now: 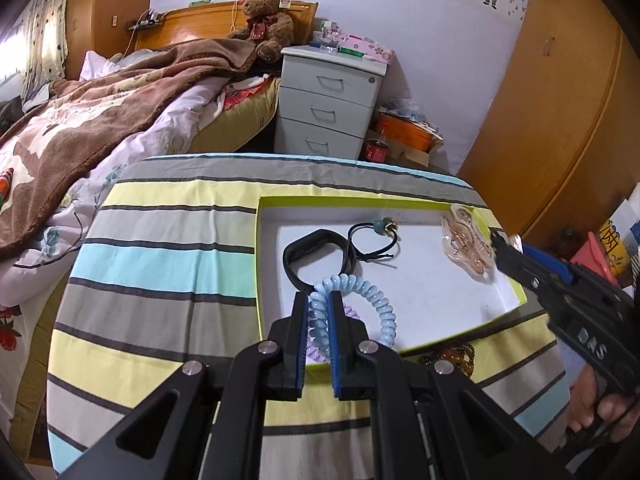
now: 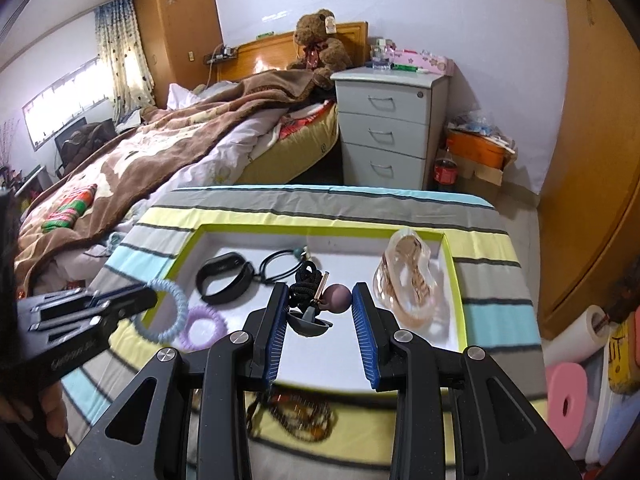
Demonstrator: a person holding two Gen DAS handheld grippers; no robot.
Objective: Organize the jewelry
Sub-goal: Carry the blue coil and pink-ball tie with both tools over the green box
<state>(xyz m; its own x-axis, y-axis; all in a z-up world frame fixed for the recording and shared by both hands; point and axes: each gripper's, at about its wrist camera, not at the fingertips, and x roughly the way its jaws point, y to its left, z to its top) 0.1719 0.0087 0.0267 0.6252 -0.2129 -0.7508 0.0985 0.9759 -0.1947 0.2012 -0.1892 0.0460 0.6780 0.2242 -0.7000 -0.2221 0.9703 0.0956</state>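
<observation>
A white tray with a lime rim (image 1: 259, 256) (image 2: 452, 264) lies on the striped table. My left gripper (image 1: 318, 300) is shut on a light blue spiral hair tie (image 1: 376, 300), held over the tray's near left part; it also shows in the right wrist view (image 2: 176, 312). A purple spiral tie (image 2: 204, 326) lies under it. A black band (image 1: 316, 256) (image 2: 226, 278), a black cord with beads (image 1: 372, 240) and a clear bag of gold chain (image 1: 466, 246) (image 2: 408, 280) lie in the tray. My right gripper (image 2: 320, 300) is open, with a black cord necklace and purple ball pendant (image 2: 338, 298) between its fingers.
A brown beaded bracelet (image 2: 300, 412) (image 1: 452, 354) lies on the cloth in front of the tray. A bed (image 1: 100, 120) is to the left, a white drawer unit (image 1: 328, 104) behind the table, and a wooden wardrobe (image 1: 560, 100) to the right.
</observation>
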